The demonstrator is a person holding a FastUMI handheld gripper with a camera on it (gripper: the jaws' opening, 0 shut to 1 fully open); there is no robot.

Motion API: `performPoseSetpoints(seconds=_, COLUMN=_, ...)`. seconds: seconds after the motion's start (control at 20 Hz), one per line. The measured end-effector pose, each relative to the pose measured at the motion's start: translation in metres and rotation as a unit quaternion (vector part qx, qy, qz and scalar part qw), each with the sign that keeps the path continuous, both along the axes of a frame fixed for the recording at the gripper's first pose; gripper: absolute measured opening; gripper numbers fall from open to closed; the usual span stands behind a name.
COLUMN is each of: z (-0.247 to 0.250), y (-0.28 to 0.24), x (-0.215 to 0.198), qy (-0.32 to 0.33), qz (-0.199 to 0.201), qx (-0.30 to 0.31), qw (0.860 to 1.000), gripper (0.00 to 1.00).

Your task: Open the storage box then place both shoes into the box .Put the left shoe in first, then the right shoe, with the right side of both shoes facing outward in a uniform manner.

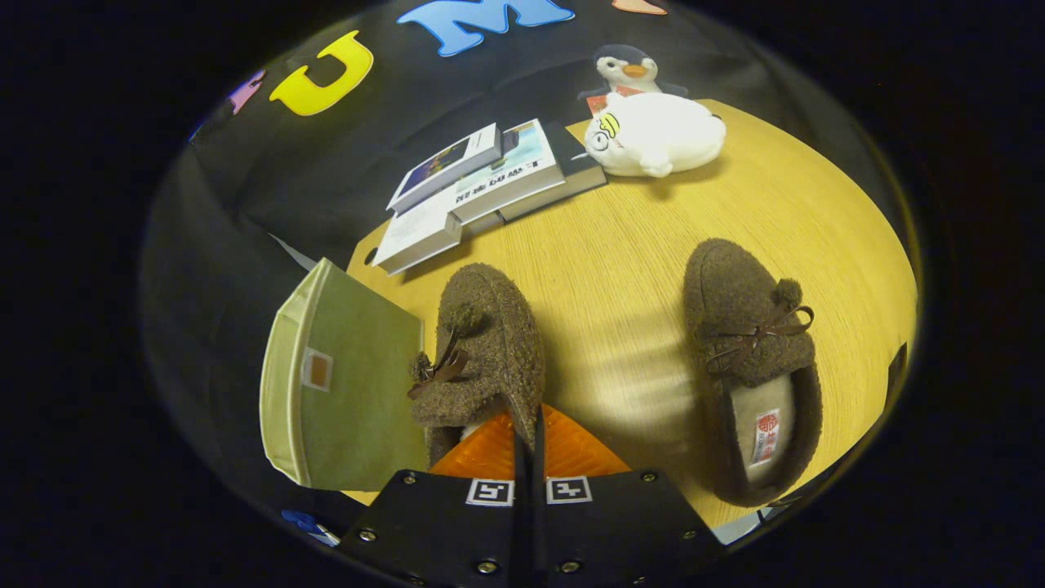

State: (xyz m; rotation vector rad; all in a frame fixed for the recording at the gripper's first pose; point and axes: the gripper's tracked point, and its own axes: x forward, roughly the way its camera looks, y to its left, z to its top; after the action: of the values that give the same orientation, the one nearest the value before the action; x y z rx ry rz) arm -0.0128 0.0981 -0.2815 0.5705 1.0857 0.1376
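We are looking straight down along the gripper [527, 445], and its two orange fingers [482, 451] are drawn nearly together, pinching the rim at the heel of the nearer brown shoe [482, 347], so we have that slipper firmly clamped. Its fuzzy toe points away from us, with the little bow and pompom turned toward the storage box [343, 380]. That box (a soft green fabric one with a small tag on its face) sits just beside the held shoe, hanging partly over the edge of the wooden table [637, 269]; we cannot tell from here whether it is open. Off on the other side, well apart from the fingers, the second shoe [753, 367] rests flat on the table with its cream lining and a label showing in the heel. Beyond both shoes we see a stack of books [482, 188] near the far edge, and next to them a white plush toy [657, 135] with a penguin plush [630, 69] just behind it.
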Motion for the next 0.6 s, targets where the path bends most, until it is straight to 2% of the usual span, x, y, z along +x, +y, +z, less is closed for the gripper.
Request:
performPoseSetpoints(seconds=0.35, z=0.060, y=0.026, x=0.019, qy=-0.022, qz=-0.010, qx=0.034, qw=0.999, gripper=0.01)
performPoseSetpoints(seconds=0.6, z=0.104, y=0.068, x=0.028, qy=-0.044, qz=0.004, qx=0.072, qw=0.996, gripper=0.00)
